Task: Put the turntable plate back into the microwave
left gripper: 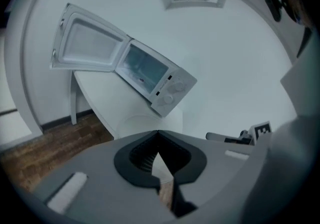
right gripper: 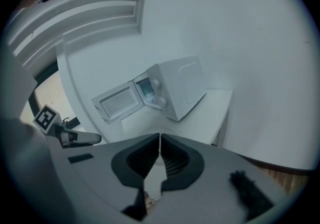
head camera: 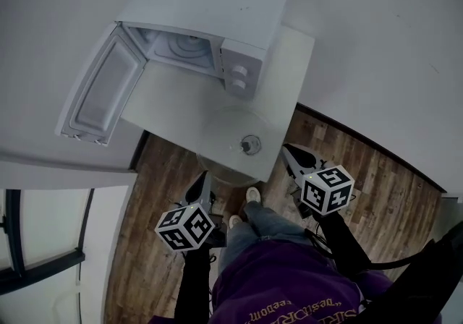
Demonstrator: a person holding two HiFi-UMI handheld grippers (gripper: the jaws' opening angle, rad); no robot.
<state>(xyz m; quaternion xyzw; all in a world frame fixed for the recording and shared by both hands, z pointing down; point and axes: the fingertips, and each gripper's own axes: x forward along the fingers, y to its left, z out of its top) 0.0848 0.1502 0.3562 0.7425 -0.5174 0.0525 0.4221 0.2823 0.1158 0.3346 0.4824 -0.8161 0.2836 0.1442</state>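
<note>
Microwave [head camera: 217, 33] sits on a white table [head camera: 170, 102] with its door [head camera: 101, 91] swung wide open toward 8 o'clock, and you can see the bare cavity inside. The plate [head camera: 235, 138] isn't in there. It's lying flat on the table near the front edge, about 6 o'clock from the knobs [head camera: 239, 77], with a small dark hub in its middle.

Left gripper [head camera: 197, 186] has its jaws pressed together with nothing between them. It hangs off the table edge over the wood floor [head camera: 152, 243], roughly 7 o'clock from the plate and not touching it. Right gripper [head camera: 293, 152] is the same deal, with jaws as good as closed and nothing pinched. It's just past the table edge at about 4 o'clock from the plate and close to its rim, though I can't tell if it actually touches.

From both gripper views the jaw tips point up at the plate with the microwave beyond it, around 12 o'clock.
</note>
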